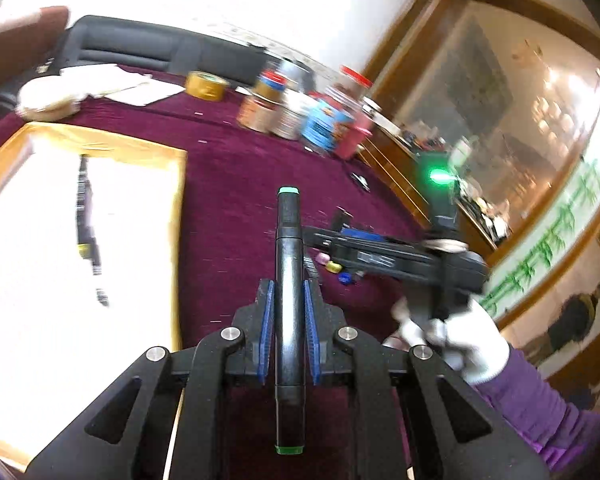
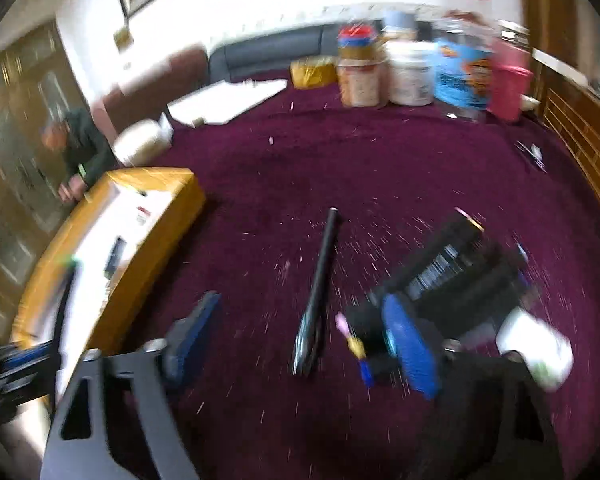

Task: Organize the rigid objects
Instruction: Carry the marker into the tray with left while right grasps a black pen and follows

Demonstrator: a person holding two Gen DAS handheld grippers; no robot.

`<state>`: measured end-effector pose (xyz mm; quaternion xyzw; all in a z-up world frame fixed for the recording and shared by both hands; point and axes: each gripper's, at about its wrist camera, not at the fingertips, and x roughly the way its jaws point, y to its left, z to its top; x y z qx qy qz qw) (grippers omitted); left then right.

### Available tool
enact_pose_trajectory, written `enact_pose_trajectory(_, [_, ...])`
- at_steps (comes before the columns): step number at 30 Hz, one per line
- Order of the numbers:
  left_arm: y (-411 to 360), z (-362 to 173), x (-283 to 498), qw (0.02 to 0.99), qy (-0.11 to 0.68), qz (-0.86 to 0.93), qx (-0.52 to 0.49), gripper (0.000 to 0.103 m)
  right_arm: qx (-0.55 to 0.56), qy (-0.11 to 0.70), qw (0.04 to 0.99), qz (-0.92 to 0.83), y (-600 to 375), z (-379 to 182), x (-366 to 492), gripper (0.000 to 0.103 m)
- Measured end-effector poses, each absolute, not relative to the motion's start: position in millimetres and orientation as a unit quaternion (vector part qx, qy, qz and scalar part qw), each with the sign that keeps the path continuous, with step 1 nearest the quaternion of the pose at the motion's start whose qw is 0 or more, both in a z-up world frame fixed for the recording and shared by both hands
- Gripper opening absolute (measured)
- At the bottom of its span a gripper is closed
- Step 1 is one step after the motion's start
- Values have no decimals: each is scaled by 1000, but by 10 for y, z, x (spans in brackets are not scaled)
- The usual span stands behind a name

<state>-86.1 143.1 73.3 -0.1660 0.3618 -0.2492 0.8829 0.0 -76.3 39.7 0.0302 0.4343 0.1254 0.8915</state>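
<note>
My left gripper (image 1: 289, 308) is shut on a black marker with green ends (image 1: 288, 264), held above the maroon tablecloth next to a yellow-rimmed box with a white inside (image 1: 140, 148). A black pen (image 1: 87, 224) lies in that box. My right gripper (image 2: 300, 332) is open over a black pen (image 2: 318, 292) on the cloth; a pack of black markers (image 2: 456, 264) and small coloured pieces (image 2: 356, 344) lie by its right finger. The box shows in the right wrist view (image 2: 156, 220). The right gripper shows in the left wrist view (image 1: 332, 236), over the cloth.
Jars and tubs (image 1: 300, 108) (image 2: 420, 68) stand at the table's far side, with a yellow tape roll (image 1: 206, 85) and white papers (image 2: 224, 100). A small dark item (image 2: 534, 156) lies near the right edge. A person (image 2: 80, 148) sits at the left.
</note>
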Motion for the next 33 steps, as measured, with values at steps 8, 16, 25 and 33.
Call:
enact_pose_trajectory(8, [2226,683,-825,893,356,-183,-205,12,-36,489,868,77,-458,111,368,25])
enact_pose_trajectory(16, [2527,604,-660,890,358,-169,-227,12,42,474,873,107,-634,282,256,7])
enact_pose_trajectory(25, [2743,488,-201,876,403,-128,-235,12,159,462,839,239,-219,725,249,8])
enact_pose_trajectory(33, [2766,257,256,867,441,-67,-223,12,156,500,806,275,662,566,442,8])
